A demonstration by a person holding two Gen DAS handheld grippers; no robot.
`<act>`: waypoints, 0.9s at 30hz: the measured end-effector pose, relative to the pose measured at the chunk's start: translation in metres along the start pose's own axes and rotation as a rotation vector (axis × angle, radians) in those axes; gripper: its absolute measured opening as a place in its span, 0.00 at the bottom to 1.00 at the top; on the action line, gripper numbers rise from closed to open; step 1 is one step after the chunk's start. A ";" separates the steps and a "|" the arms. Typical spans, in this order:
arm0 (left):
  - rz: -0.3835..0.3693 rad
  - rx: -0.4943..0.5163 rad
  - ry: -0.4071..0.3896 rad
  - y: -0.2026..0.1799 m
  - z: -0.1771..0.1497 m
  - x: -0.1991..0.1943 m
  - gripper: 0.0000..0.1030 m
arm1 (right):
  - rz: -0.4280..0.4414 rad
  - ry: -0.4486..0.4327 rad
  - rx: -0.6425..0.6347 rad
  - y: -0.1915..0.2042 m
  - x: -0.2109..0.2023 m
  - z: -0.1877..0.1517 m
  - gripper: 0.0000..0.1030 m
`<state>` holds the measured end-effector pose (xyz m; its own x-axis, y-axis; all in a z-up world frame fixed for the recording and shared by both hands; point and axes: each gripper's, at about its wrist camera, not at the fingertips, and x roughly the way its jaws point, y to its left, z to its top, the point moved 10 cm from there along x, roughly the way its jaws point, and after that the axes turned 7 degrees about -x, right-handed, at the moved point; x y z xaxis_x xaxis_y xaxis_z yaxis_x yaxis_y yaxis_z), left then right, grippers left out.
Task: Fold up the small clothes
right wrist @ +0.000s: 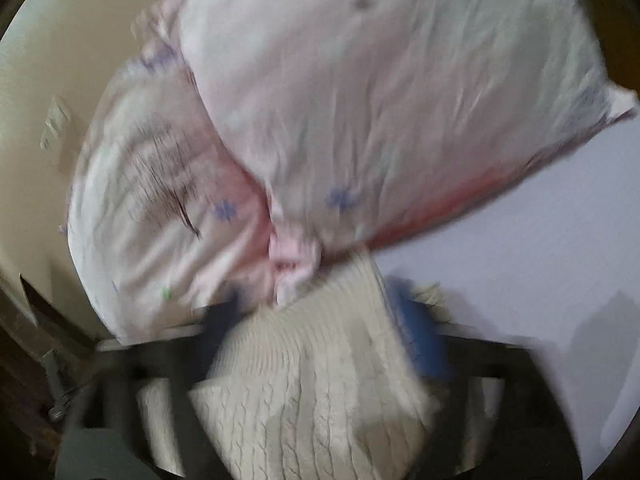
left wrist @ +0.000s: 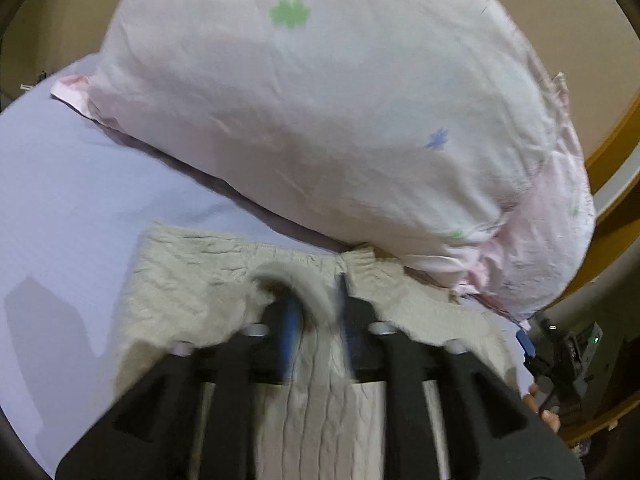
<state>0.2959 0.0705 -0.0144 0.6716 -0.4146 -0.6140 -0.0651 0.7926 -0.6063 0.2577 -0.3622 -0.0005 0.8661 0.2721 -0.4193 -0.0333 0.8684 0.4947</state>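
Observation:
A cream cable-knit garment (left wrist: pixel 192 292) lies on the lavender bed sheet (left wrist: pixel 68 184), in front of a pillow. My left gripper (left wrist: pixel 318 300) hovers low over the garment with its blue-padded fingers a little apart; a raised fold of the knit (left wrist: pixel 296 280) arches between the tips. In the right wrist view the same garment (right wrist: pixel 320 380) fills the space between my right gripper's fingers (right wrist: pixel 420 336), bunched up and lifted; the right gripper (right wrist: pixel 316 312) is spread wide around it. Both views are motion-blurred.
A large white pillow (left wrist: pixel 320 112) with green and purple flower prints lies just behind the garment, and it also shows in the right wrist view (right wrist: pixel 360 100). A beige wall (right wrist: pixel 48 80) stands behind. Wooden furniture and a small device (left wrist: pixel 576 348) sit at the right.

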 end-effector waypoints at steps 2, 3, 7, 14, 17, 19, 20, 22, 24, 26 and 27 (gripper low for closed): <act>0.044 0.022 -0.103 0.012 0.008 -0.031 0.90 | 0.058 -0.021 -0.034 0.003 -0.011 -0.006 0.95; 0.079 0.026 -0.139 0.022 0.009 -0.044 0.90 | 0.065 -0.021 -0.040 0.001 -0.014 -0.010 0.95; 0.124 -0.059 -0.058 0.066 -0.005 -0.051 0.80 | 0.093 0.050 0.037 -0.011 0.001 -0.016 0.95; -0.008 -0.241 0.059 0.089 -0.050 -0.035 0.68 | 0.127 0.067 0.119 -0.027 0.004 -0.023 0.95; -0.015 -0.242 0.024 0.080 -0.060 -0.035 0.68 | 0.137 0.088 0.126 -0.024 0.007 -0.027 0.95; -0.012 -0.249 -0.007 0.076 -0.063 -0.035 0.61 | 0.139 0.102 0.123 -0.022 0.009 -0.029 0.95; -0.007 -0.246 -0.004 0.073 -0.067 -0.032 0.35 | 0.142 0.108 0.120 -0.020 0.010 -0.030 0.95; -0.020 -0.273 0.024 0.070 -0.071 -0.025 0.25 | 0.154 0.110 0.117 -0.017 0.010 -0.030 0.95; -0.040 -0.257 0.007 0.053 -0.062 -0.029 0.22 | 0.165 0.100 0.119 -0.016 0.007 -0.027 0.95; -0.090 -0.191 -0.020 0.017 -0.050 -0.039 0.21 | 0.171 0.072 0.120 -0.018 0.001 -0.019 0.95; -0.121 -0.152 -0.028 -0.006 -0.046 -0.042 0.21 | 0.167 0.057 0.120 -0.020 -0.003 -0.015 0.95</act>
<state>0.2340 0.0630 -0.0082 0.7015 -0.4883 -0.5191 -0.0922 0.6600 -0.7456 0.2486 -0.3744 -0.0208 0.8240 0.4341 -0.3640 -0.1117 0.7544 0.6468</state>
